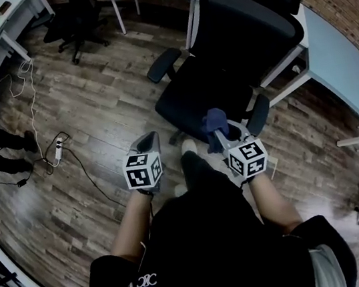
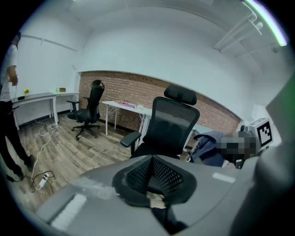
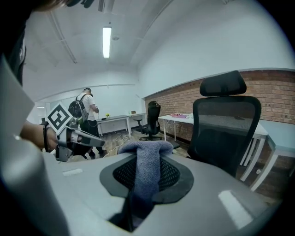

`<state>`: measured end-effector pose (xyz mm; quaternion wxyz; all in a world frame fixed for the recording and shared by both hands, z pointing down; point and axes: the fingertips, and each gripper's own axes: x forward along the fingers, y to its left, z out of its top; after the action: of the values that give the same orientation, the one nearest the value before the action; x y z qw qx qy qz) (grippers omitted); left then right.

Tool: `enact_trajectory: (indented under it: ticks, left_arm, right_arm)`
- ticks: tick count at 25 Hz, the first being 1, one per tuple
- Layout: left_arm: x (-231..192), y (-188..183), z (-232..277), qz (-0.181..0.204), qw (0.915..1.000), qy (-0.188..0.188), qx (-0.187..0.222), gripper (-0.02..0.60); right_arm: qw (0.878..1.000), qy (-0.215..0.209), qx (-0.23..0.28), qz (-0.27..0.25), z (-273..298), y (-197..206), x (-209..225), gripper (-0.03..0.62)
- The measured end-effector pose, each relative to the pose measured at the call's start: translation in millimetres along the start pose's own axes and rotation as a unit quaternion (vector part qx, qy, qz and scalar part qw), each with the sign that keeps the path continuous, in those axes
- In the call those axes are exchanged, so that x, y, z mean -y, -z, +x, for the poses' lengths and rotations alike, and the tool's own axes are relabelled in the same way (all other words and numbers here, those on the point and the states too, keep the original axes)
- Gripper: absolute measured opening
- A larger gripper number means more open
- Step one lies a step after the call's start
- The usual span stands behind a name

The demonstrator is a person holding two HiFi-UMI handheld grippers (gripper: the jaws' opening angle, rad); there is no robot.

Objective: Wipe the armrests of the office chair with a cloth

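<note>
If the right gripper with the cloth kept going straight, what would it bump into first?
Probably the seat of the black mesh-backed office chair, just beyond the right gripper and the blue fabric cloth in its jaws. Height is hard to judge, so it might pass just over the seat.

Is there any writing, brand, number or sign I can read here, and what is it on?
No readable words or numbers anywhere.
The cubes on the left gripper and right gripper: black-and-white square patterns, not letters.
The small white emblem on the person's dark shirt: too small to read.
The cloth: no label shows.
</note>
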<state>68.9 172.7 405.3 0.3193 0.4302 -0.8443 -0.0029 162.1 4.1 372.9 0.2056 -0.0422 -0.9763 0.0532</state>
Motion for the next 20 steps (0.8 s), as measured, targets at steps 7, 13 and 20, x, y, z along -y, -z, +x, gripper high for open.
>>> enact_trajectory:
  ticks: [7,13,20]
  left_arm:
    - [-34,-56,53,0.016,0.9999,-0.001,0.004,0.006]
    - [-53,-111,102,0.020,0.9998,-0.007,0.000,0.006]
    - [-67,-135,158,0.017,0.9995,-0.016,-0.021,0.006]
  right_arm:
    - [1.000,-0.012,-0.009,-0.003,81,-23,37,0.077]
    - [0.999,-0.032,-0.030,-0.006,144,-45,73,0.078]
    - [0.996,-0.063,-0.061,-0.008,211,-44,109,0.078]
